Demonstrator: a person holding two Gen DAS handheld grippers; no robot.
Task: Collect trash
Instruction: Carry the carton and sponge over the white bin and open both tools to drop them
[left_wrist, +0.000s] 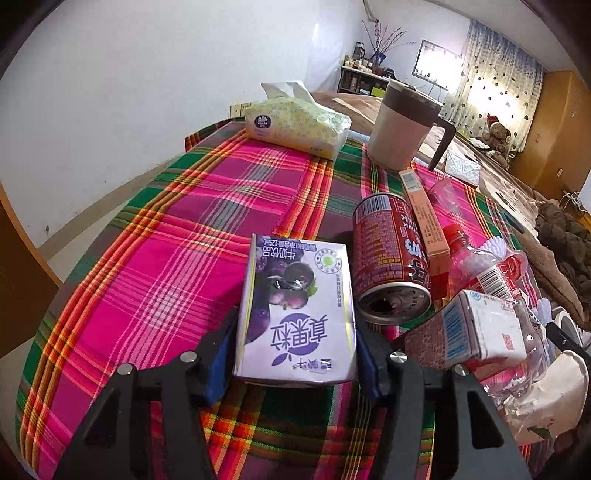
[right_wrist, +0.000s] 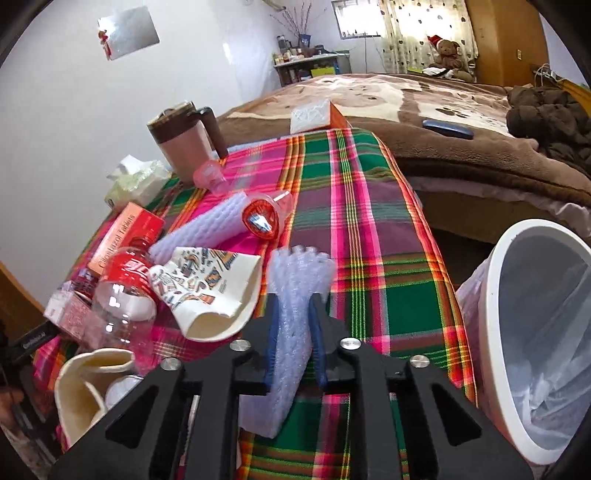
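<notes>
A table under a plaid cloth (left_wrist: 192, 229) carries the things. At its far edge sit a tissue pack (left_wrist: 299, 123) and a mug (left_wrist: 404, 125). Nearer lie a purple carton (left_wrist: 299, 310), a red can (left_wrist: 388, 254) on its side, a slim box (left_wrist: 424, 214), a bottle (right_wrist: 125, 288), a foam sleeve (right_wrist: 207, 225) and paper cups (right_wrist: 210, 295). A bed (right_wrist: 424, 99) stands beyond.

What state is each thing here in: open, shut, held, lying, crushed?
Left tongs: shut on the purple carton.
Right tongs: shut on the foam sleeve.
Red can: lying, opened.
Clear bottle: lying on its side.
Mug: upright, lidded.
Bin: open, bag-lined.
</notes>
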